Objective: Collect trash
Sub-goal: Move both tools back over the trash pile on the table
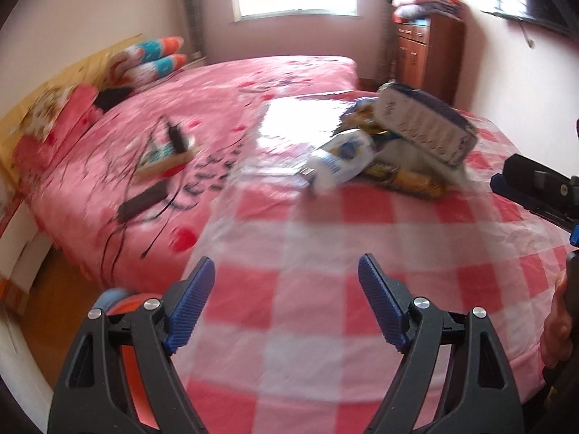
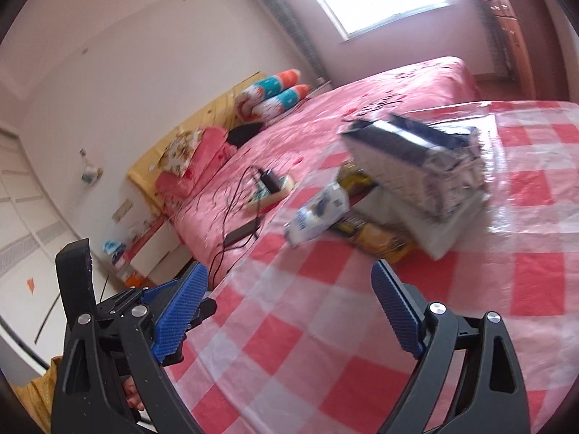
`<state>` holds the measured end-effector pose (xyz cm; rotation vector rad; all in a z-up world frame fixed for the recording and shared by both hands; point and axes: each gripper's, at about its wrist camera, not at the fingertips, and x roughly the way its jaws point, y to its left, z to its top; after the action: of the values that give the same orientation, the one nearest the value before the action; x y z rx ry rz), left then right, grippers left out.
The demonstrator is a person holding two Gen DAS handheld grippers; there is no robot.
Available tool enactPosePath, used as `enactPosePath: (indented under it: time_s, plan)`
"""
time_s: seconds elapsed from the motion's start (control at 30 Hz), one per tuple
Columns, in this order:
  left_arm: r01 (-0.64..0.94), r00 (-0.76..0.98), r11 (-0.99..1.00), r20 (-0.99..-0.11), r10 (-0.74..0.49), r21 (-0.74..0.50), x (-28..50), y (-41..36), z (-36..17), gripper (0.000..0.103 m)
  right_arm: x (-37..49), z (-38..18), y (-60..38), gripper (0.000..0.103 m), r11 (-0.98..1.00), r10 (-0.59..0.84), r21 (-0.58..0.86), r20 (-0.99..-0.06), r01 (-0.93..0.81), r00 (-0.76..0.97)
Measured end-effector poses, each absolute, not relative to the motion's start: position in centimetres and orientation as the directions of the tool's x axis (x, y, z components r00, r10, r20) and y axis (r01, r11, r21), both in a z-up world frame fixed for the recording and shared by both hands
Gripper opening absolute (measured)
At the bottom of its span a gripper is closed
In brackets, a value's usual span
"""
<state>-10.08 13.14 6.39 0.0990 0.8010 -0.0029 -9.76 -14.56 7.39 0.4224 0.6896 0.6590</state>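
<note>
A pile of trash lies on a table with a red-and-white checked cloth under clear plastic. It holds a grey-white carton with a dark blue side, a white-and-blue wrapper and a yellow-black packet. The same carton, wrapper and packet show in the right wrist view. My left gripper is open and empty, well short of the pile. My right gripper is open and empty, also short of it, and shows at the left wrist view's right edge.
A bed with a pink cover stands left of the table, carrying a power strip with a charger, a black adapter and cables. Pillows lie at its head. A wooden cabinet stands by the far wall.
</note>
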Motion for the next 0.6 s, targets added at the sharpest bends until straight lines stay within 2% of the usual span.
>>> enactPosePath:
  time_s: [0.3, 0.6]
  plan:
    - [0.281, 0.673, 0.946, -0.736, -0.077, 0.159, -3.1, 8.1, 5.9, 0.082, -7.1, 6.4, -18.8, 0.091, 0.720, 0.650, 0.616, -0.442, -0.318, 0.618]
    - [0.345, 0.599, 0.932, -0.791, -0.127, 0.112, 4.0, 9.4, 4.1, 0.082, -3.6, 6.7, -20.7, 0.091, 0.735, 0.624, 0.615, -0.448, -0.285, 0.641]
